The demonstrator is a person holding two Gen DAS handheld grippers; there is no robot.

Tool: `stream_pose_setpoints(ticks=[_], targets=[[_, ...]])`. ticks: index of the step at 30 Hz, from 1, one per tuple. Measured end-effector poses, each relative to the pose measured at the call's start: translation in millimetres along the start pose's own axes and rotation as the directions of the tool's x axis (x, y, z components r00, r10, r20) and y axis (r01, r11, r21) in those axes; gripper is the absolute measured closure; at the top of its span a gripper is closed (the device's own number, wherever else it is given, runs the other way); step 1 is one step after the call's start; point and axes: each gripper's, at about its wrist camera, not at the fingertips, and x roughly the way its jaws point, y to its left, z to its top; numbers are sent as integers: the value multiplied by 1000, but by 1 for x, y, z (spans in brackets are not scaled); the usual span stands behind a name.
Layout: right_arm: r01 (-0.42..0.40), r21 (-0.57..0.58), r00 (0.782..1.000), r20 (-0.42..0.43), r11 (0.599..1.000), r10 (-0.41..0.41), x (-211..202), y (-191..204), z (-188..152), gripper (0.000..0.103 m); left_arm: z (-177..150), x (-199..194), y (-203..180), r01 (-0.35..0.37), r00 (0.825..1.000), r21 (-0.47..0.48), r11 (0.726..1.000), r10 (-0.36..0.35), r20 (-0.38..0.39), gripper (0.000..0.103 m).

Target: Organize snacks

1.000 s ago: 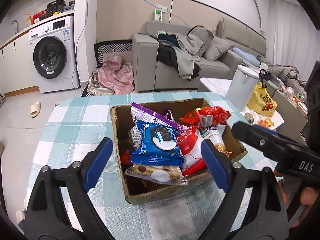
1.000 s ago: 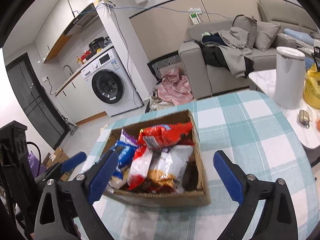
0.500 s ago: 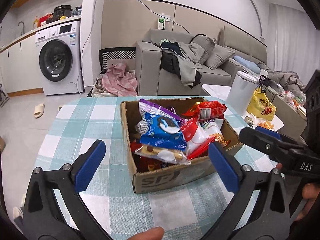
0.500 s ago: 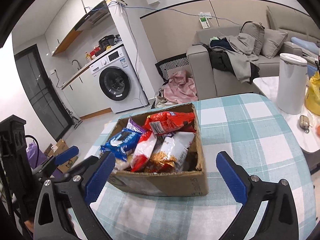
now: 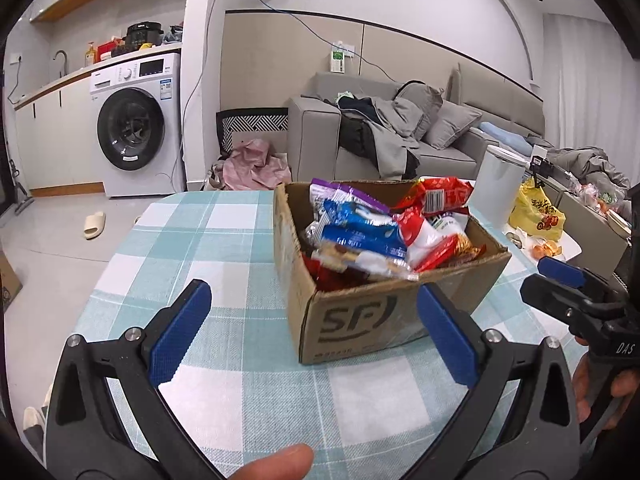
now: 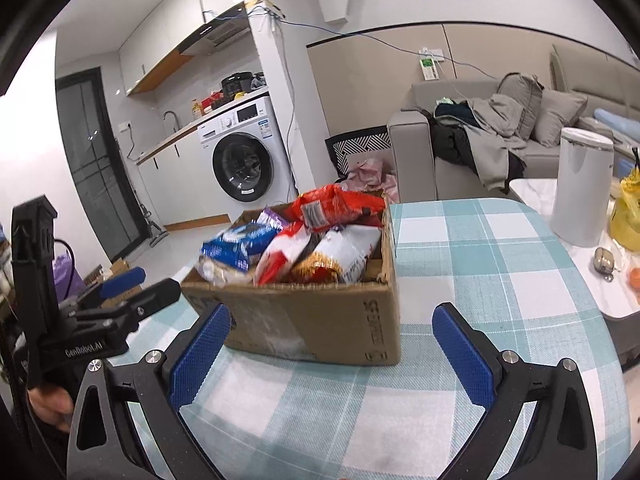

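Observation:
A brown cardboard box [image 5: 360, 320] stands on the teal-and-white checked tablecloth [image 5: 224, 240], heaped with snack packets. A blue cookie packet [image 5: 356, 232], a purple packet [image 5: 340, 192] and a red packet [image 5: 444, 196] lie on top. My left gripper [image 5: 312, 290] hovers open just short of the box's near corner, nothing between its blue pads. In the right wrist view the same box [image 6: 340, 332] shows its other side, with the red packet [image 6: 332, 208] at its far rim. My right gripper [image 6: 332, 312] is open and empty in front of it.
A white cylindrical bin [image 5: 500, 184] and a yellow bag [image 5: 536, 216] sit on a low side table to the right of the cloth. A grey sofa [image 5: 400, 152] and a washing machine [image 5: 132, 128] stand behind. A person's fingertip [image 5: 280, 460] shows at the bottom edge.
Both grippers have drawn back from the box and sunk, so its side walls now face them. The left jaws have spread a little wider. The box and packets have not moved.

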Motion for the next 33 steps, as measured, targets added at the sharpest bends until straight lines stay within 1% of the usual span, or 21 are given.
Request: stream_pose_setpoints(ticks=[8,13,16,25,33], targets=[[-3,-31,1000,17,1000,4,-7,-1,-27,0,-25,-9,7,-14,999,-1,1000,14,37,1],[9,-43,999,42,999,-7,-14,-4,-36,0,-40,-12,14,-15,999,-3,1000,15,48,1],[16,-40,998,56,999,-13,-19,-7,-40,0,-47,-14,15,-29,998,13,1000,28,56,1],[3,-16,992,125,1000,-1,-35,-14,-42,0,-50,-24,16,-27,994,8,1000,26,105,1],[5,19,985,171,1000,-8,-43,-21,-43,0,-51,-26,13,-35,993,20,999,32,114,1]])
